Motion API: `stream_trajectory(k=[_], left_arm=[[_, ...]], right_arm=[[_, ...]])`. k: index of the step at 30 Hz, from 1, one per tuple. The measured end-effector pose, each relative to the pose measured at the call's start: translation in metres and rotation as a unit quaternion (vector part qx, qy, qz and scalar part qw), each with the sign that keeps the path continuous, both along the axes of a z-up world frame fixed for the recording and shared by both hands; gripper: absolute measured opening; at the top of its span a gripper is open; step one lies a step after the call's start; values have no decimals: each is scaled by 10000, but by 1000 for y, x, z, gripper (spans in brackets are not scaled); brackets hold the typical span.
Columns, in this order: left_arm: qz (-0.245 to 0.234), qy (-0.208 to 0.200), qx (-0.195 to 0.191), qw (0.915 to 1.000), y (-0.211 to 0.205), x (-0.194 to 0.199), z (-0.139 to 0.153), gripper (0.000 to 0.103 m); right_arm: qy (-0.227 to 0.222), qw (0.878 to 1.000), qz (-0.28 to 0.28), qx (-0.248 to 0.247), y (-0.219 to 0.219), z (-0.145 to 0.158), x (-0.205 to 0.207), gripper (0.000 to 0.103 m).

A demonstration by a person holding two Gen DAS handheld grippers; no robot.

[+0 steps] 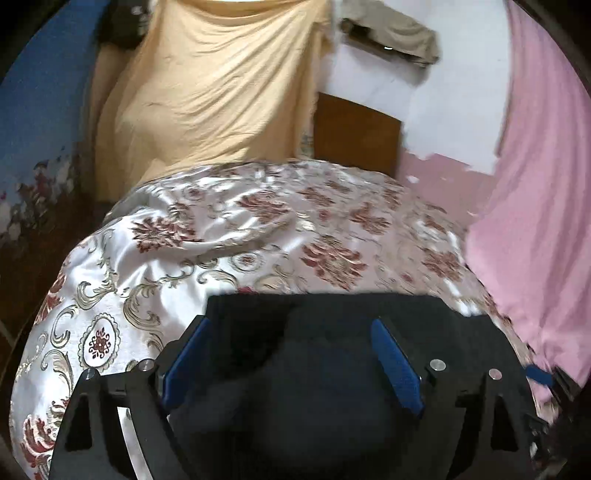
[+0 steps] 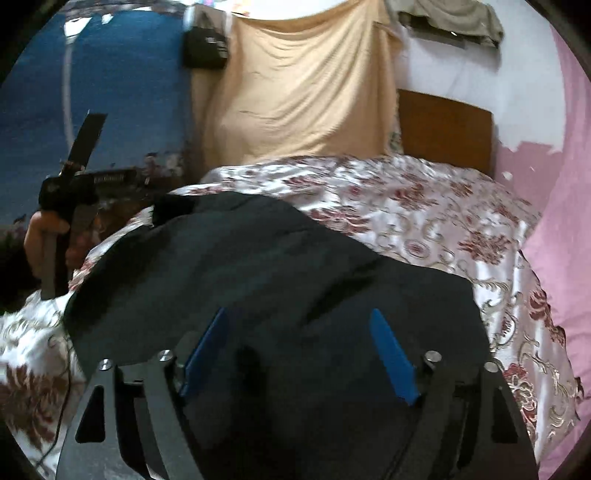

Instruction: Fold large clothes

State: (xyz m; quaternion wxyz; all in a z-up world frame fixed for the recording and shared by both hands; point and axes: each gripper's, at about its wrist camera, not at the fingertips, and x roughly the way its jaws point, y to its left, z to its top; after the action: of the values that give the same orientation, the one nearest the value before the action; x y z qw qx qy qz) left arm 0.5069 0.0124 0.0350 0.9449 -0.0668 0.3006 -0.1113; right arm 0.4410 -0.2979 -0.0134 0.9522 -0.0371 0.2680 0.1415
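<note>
Black garment [image 2: 258, 266]: one large dark piece, lying spread on the floral bedspread [image 2: 424, 218], near side of the bed, filling the lower half of both views. Right gripper [image 2: 299, 354]: blue-padded fingers [image 2: 393, 365] standing well apart over the cloth, nothing pinched between them. Left gripper [image 1: 291, 358]: likewise gaping, blue pads [image 1: 397, 369] hanging above the same dark fabric without clamping it. The right wrist view alone is showing the garment's full outline, its far edge rumpled toward the left, plus the person's left hand [image 2: 44, 240] gripping the other tool's handle at the bed's left edge. The left wrist view alone is showing a blue tip of the right gripper [image 1: 539, 374] peeking in at the right margin, partly blurred. Bedspread: cream satin with red flowers and scrollwork, creased, covering the bed. Beyond it: brown wooden headboard [image 1: 356, 133], tan sheet [image 1: 207, 92] hanging on the back wall, pink curtain [image 1: 535, 184] draping at right, blue wall [image 2: 122, 92] at left, an olive cloth [image 2: 454, 18] hanging high up.
</note>
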Motion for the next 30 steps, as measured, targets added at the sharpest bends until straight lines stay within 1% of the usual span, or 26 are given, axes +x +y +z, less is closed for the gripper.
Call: stream_trajectory(k=[1,3,7,11,13,14,15,17,20,22,24,26,28,30], left_arm=[[-63,-3,53,10000,-3,-6,0,88],[-401,-15,206,9990,-14,-31,-7,91],[-1061,-10,561,9928,-43,-69,-27,92],[-1556,24,733,9851,-70,-89,-46,93],[-1617,-15,968,9821,-82,-90,-52,95],[-1593,-90,1149,9805,-88,-88,-54,96],[-1561,-155,1249,9797,-92,-83,-54,96],[-1454,-165,1303,9806,-95,-73,-53,100],[-1087,3,1284,9857,-91,-45,-51,101],[-802,121,1101,9906,-83,-26,-49,101],[-502,209,823,9951,-72,-5,-50,101],[-190,291,596,9976,-61,14,-53,101],[159,481,320,9982,-45,32,-60,102],[351,589,97,9976,-33,43,-68,103]], right_arm=[[-47,10000,62,-37,3,-1,-6,77],[-163,9997,126,-165,10,-4,-20,77],[-281,9991,70,-297,13,-14,-34,80],[-216,9992,7,-322,10,-25,-35,81],[-195,9993,-21,-330,9,-29,-32,86],[-200,9992,-57,-338,8,-31,-29,90],[-224,9990,-133,-354,7,-32,-25,90],[-255,9984,-244,-431,7,-31,-14,90],[-226,9974,-407,-556,6,-28,8,90],[-202,9965,-541,-602,5,-26,23,90],[-66,9961,-731,-480,-1,-25,43,90],[34,9952,-913,-358,-9,-25,64,90],[137,9940,-1050,-269,-16,-28,82,90],[292,9926,-1173,-135,-24,-33,100,90]])
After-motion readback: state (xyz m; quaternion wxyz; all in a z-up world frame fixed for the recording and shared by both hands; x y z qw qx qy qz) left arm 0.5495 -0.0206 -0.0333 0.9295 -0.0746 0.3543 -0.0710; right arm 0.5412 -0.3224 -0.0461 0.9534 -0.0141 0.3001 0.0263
